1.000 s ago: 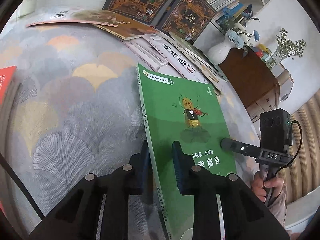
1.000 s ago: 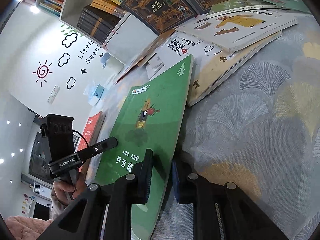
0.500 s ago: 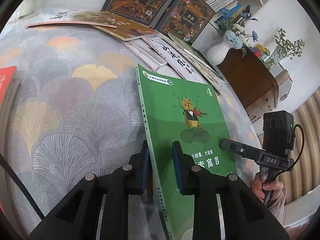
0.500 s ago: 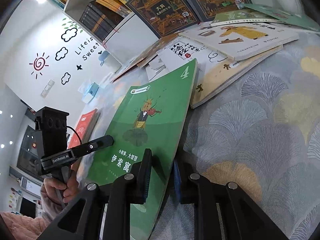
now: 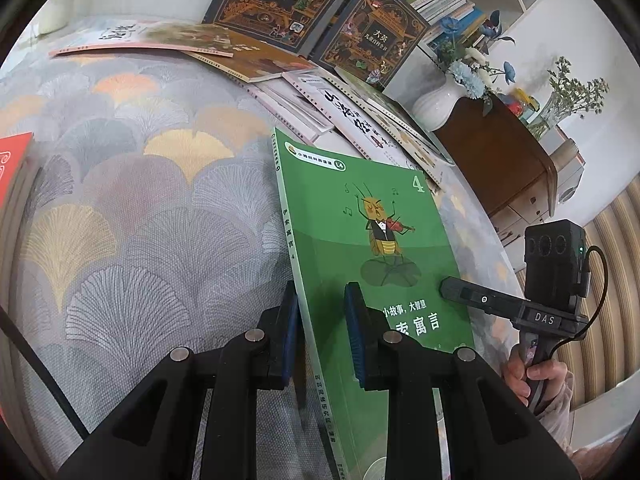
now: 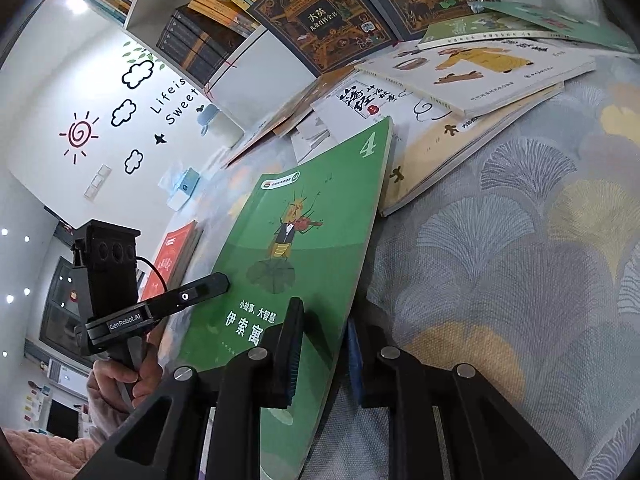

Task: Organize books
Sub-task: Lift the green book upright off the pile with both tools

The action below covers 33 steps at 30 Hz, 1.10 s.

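Mid-task, by the look of it: one book in hand, most of the sorting still ahead.

Green book [image 5: 360, 248] lifted off the patterned worktop [image 5: 140, 208], cover up, tilted, far end pointing at the loose spread. Left gripper [image 5: 320, 332] clenched on the spine edge near the lower corner, one pad under, one pad on the cover. Right gripper [image 6: 320, 344] clenched on the opposite long edge, again one pad above and one below. Each gripper visible from the other's camera, reaching onto the cover from its side, a hand [image 5: 532, 376] round the handle.

Done so far, judging only from how things lie: perhaps a small start. Red book [image 6: 172, 256] lying on top of what looks like a short stack near the worktop's left edge, well apart from the mess; possibly the pile being built, though not certain.

Left to do: nearly everything. Thin books [image 6: 472, 80] fanned and overlapping at the far side of the worktop, several askew, some half buried under others. Two dark hardbacks [image 5: 320, 12] propped up behind them against the bookshelf [image 6: 208, 8]. None of these squared up or stacked.

Likely next: green book carried over to the red book or up to the bookshelf, then back for the fanned ones, one at a time. Floppy cover, so sagging between the two grips a fair risk during the carry.
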Available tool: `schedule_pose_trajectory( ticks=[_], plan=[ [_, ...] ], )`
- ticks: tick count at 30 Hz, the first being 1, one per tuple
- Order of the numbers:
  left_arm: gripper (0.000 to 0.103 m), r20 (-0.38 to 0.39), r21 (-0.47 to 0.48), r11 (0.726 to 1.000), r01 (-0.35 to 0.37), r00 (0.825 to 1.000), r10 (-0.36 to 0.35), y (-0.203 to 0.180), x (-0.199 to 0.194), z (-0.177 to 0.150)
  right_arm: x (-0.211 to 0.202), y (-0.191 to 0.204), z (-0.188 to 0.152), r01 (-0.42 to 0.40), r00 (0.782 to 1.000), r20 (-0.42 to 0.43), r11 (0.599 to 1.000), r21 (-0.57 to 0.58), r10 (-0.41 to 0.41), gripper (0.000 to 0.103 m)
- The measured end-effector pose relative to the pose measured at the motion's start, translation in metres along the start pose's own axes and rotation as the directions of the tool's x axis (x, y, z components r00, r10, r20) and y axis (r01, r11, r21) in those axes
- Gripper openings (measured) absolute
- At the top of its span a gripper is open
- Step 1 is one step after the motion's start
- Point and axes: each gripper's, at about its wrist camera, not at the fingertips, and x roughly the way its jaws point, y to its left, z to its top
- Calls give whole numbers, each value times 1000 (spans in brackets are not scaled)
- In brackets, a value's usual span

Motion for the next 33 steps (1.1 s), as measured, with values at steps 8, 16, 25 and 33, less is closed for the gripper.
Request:
schedule_pose_trajectory(
  ticks=[8,16,25,33],
  plan=[
    [23,4,18,1000,-21,1000,21,-5,1,-1,1,0,0,16,1000,7,1000,9,-16,18],
    [24,-21,13,999,-38,999,39,-11,-1,0,-2,15,-2,91,996,6,995,31,-91,22],
    [25,-50,40,995,-91,994,93,-21,-14,-5,-15,49,-9,120,993,1,992,-49,-120,22],
    [27,-73,25,999,-46,996,48,-16,-29,-5,-21,63,-12,67,998,0,997,-27,-67,22]
  ],
)
